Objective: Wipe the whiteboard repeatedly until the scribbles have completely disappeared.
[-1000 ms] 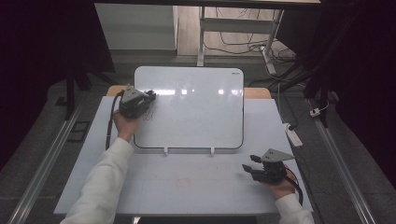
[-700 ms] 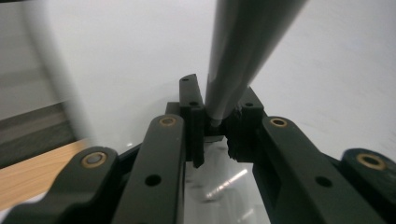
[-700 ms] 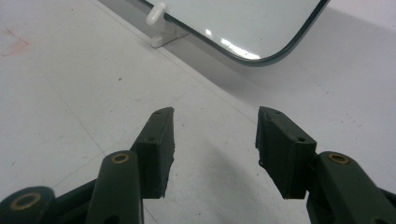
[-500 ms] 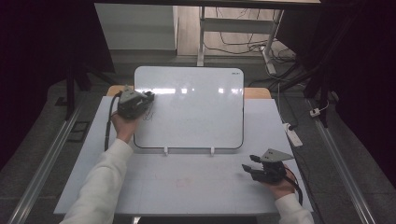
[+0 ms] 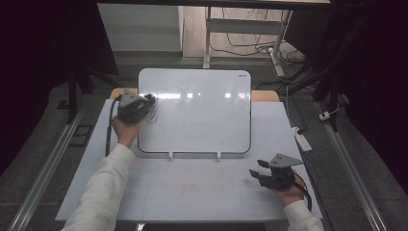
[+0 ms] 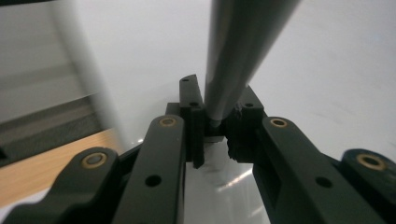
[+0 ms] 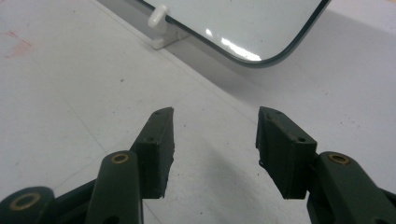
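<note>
Left tool (image 5: 149, 102), at the upper left of the high view, pinches a grey marker (image 6: 238, 51) between its jaws, tip on the whiteboard (image 5: 202, 120) beside a dark scribble (image 5: 153, 115). Right tool (image 5: 262, 171), at the lower right, rests on the counter (image 5: 159, 192) with jaws spread and nothing between them. Likely risks: the round marker could twist or slip in the narrow grip under writing pressure, and the unbraced board could slide.
</note>
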`<state>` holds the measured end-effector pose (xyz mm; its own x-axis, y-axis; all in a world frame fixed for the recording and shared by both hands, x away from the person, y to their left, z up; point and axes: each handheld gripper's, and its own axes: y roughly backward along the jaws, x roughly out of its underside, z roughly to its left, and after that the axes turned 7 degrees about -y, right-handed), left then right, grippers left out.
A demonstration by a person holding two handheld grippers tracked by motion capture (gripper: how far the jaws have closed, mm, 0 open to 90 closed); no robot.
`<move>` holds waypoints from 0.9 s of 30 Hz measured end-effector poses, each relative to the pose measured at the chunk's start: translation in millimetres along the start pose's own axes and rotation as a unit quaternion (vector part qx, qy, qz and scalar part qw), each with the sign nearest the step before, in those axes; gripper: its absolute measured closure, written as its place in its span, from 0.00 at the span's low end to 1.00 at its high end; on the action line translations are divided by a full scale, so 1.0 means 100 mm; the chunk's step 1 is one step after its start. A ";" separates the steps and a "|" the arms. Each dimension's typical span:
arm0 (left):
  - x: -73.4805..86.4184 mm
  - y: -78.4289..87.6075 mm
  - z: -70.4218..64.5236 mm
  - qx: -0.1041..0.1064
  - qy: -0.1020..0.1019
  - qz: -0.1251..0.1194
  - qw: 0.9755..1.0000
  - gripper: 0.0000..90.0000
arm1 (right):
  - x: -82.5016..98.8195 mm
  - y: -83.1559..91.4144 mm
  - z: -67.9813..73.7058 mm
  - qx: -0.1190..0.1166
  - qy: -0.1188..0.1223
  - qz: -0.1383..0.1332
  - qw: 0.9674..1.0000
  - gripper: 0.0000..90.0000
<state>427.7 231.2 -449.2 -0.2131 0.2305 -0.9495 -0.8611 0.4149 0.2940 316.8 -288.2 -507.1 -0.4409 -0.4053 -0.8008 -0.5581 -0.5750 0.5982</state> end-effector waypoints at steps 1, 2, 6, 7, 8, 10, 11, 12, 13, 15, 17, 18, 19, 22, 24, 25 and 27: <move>0.02 0.02 0.05 -0.002 0.011 -0.002 1.000 0.86 | 0.00 0.01 0.01 -0.001 0.000 -0.002 1.000 0.52; 0.03 0.02 0.06 0.000 0.016 -0.004 1.000 0.86 | -0.01 0.01 0.01 0.000 0.001 -0.003 1.000 0.52; 0.00 -0.08 -0.18 0.030 -0.019 0.006 0.999 0.86 | -0.01 0.00 0.02 -0.003 0.002 0.000 1.000 0.52; -0.02 -0.09 -0.24 0.032 -0.033 0.010 0.999 0.86 | -0.01 -0.01 0.03 -0.004 0.003 0.001 1.000 0.52; -0.04 -0.09 -0.25 0.030 -0.042 0.013 0.999 0.86 | -0.01 -0.01 0.03 -0.003 0.005 0.002 1.000 0.52; -0.02 -0.04 -0.16 0.018 -0.033 0.012 0.999 0.86 | 0.00 -0.02 0.03 -0.003 0.005 0.005 1.000 0.52; 0.00 0.00 -0.08 0.007 -0.021 0.010 1.000 0.86 | 0.00 -0.02 0.02 -0.003 0.004 0.005 1.000 0.52; 0.04 0.05 0.01 0.001 -0.008 0.008 1.000 0.86 | -0.01 -0.01 0.02 -0.003 0.005 0.003 1.000 0.52; 0.07 0.09 0.09 -0.001 0.004 0.008 1.000 0.86 | -0.01 -0.01 0.03 -0.003 0.004 0.002 1.000 0.52; 0.12 0.12 0.12 -0.001 0.007 0.010 1.000 0.86 | -0.01 0.00 0.03 -0.004 0.001 0.001 1.000 0.52; 0.13 0.09 0.05 0.005 0.012 0.005 1.000 0.86 | -0.01 -0.01 0.03 -0.005 0.002 0.001 1.000 0.52; 0.12 0.06 0.00 0.012 0.010 0.002 1.000 0.86 | -0.01 -0.01 0.03 -0.004 0.002 0.002 1.000 0.52; 0.11 0.02 -0.08 0.018 0.002 0.001 1.000 0.86 | -0.01 -0.02 0.03 -0.004 0.005 0.003 1.000 0.52; 0.07 -0.08 -0.29 0.043 -0.020 0.003 0.999 0.86 | -0.02 -0.01 0.05 -0.005 0.006 0.001 1.000 0.52; 0.03 -0.08 -0.32 0.037 -0.042 0.010 0.998 0.86 | -0.01 -0.01 0.05 -0.005 0.005 0.003 1.000 0.52; 0.03 -0.06 -0.28 0.030 -0.039 0.007 0.999 0.86 | -0.01 -0.02 0.04 -0.004 0.005 0.003 1.000 0.52; 0.05 0.01 -0.13 0.004 -0.020 0.002 1.000 0.86 | -0.01 -0.02 0.03 -0.005 0.006 0.004 1.000 0.52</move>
<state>420.0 221.6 -455.5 -0.1980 0.2670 -0.9431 -0.8563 0.4212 0.2990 315.9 -284.4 -507.8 -0.4374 -0.4181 -0.7961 -0.5478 -0.5782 0.6047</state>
